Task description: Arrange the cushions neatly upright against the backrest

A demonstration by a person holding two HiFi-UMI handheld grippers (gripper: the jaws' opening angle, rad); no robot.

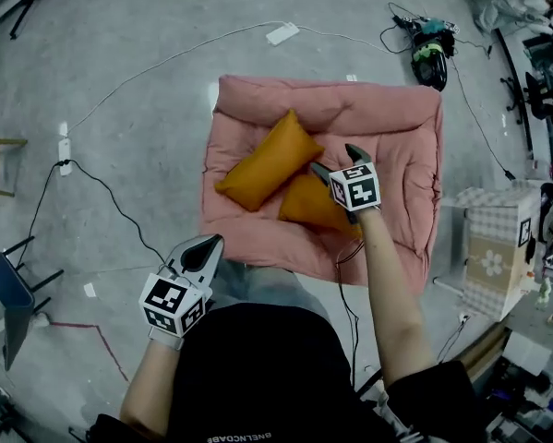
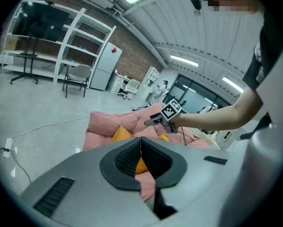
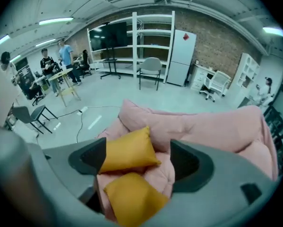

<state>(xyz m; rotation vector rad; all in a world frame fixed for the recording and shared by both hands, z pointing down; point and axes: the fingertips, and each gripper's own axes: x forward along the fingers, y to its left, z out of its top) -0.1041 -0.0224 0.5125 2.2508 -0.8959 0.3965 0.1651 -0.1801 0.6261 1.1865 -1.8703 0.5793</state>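
Note:
A pink floor sofa (image 1: pixel 401 127) lies on the grey floor with its padded backrest (image 1: pixel 331 95) along the far side. Two orange cushions lie flat on its seat: one (image 1: pixel 267 160) slanting at the left, the other (image 1: pixel 306 201) nearer me. My right gripper (image 1: pixel 337 160) hovers just above the nearer cushion, open and holding nothing. Between its jaws I see both cushions, the far one (image 3: pixel 127 150) and the near one (image 3: pixel 132 195). My left gripper (image 1: pixel 202 250) hangs off the sofa's near left corner, shut and empty, pointing at the sofa (image 2: pixel 101 124).
Cables and a white power strip (image 1: pixel 282 33) run over the floor beyond the sofa. A green and black tool (image 1: pixel 430 58) lies far right, a patterned box (image 1: pixel 493 257) stands right of the sofa, and a blue chair (image 1: pixel 13 293) stands at left. People (image 3: pixel 51 65) stand far off by shelves.

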